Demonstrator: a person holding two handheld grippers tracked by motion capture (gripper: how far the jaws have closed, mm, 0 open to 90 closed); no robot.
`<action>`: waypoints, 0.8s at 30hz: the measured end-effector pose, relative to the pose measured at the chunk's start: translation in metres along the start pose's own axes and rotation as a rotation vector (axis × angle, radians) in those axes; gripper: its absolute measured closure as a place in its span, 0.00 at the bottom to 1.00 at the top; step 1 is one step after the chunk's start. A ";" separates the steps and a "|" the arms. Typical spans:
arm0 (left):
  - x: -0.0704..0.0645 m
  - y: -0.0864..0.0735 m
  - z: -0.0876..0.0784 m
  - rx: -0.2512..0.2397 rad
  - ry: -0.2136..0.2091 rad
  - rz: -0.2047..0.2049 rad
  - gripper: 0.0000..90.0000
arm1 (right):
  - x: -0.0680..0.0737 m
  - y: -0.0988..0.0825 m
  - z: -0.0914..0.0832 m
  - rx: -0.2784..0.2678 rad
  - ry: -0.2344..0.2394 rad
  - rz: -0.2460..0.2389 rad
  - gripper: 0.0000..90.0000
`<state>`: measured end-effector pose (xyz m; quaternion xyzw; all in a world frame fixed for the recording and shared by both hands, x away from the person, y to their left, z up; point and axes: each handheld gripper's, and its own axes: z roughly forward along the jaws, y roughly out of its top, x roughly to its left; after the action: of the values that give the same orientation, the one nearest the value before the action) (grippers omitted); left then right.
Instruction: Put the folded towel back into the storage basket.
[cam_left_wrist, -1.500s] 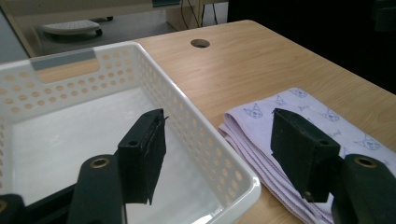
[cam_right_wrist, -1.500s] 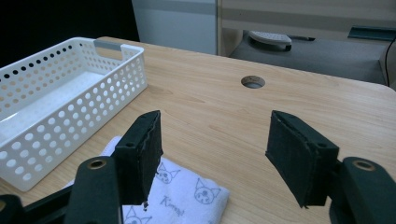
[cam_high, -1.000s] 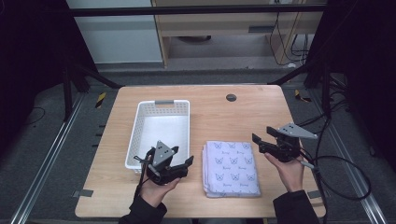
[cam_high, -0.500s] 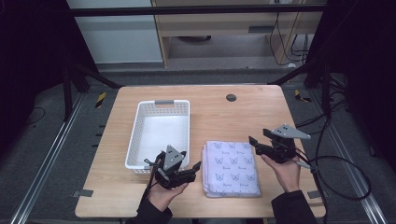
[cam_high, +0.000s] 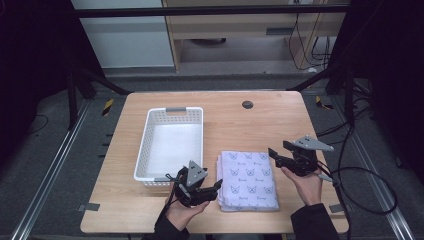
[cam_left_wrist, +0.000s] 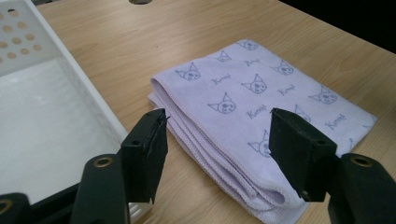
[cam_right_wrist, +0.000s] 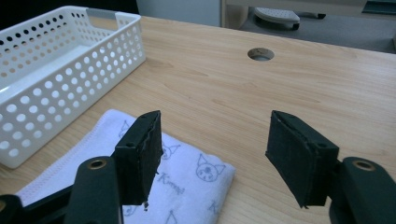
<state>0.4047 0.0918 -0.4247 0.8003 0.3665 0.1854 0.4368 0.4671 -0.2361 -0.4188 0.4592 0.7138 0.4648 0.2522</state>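
Surface (cam_high: 280, 112): pale wood, carrying everything; a round cable hole (cam_high: 247, 104) is sitting at twelve o'clock, well apart from the work.

Basket (cam_high: 145, 145): white, perforated, empty, lying lengthways toward twelve o'clock at the left half; its near right corner is standing just beside the left gripper.

Towel (cam_high: 247, 177): lilac, cat-printed, folded flat, lying at the near middle, long axis running six to twelve, layered fold edges facing nine o'clock.

Left gripper (cam_high: 216, 187): hovering at the towel's nine o'clock edge, jaws spread wide with nothing between them; the folded edge is lying straight ahead of them (cam_left_wrist: 215, 135). This one is looking nearer for a pinch.

Right gripper (cam_high: 272, 152): hanging off the towel's far right corner, at about two o'clock of it, jaws likewise spread and empty (cam_right_wrist: 212, 158). Nothing is standing in either path; the basket wall is crowding the left jaw.
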 end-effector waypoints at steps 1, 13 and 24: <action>-0.001 -0.001 0.001 0.004 0.000 -0.003 0.41 | 0.000 -0.001 0.001 0.004 -0.001 -0.001 0.40; -0.009 -0.010 0.014 0.052 -0.018 -0.004 0.42 | 0.000 -0.008 0.009 0.042 -0.005 -0.022 0.39; -0.019 -0.020 0.026 0.100 -0.028 0.009 0.43 | 0.001 -0.015 0.016 0.072 0.006 -0.015 0.39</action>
<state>0.3992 0.0698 -0.4552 0.8253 0.3657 0.1575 0.4005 0.4733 -0.2306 -0.4398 0.4613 0.7341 0.4384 0.2369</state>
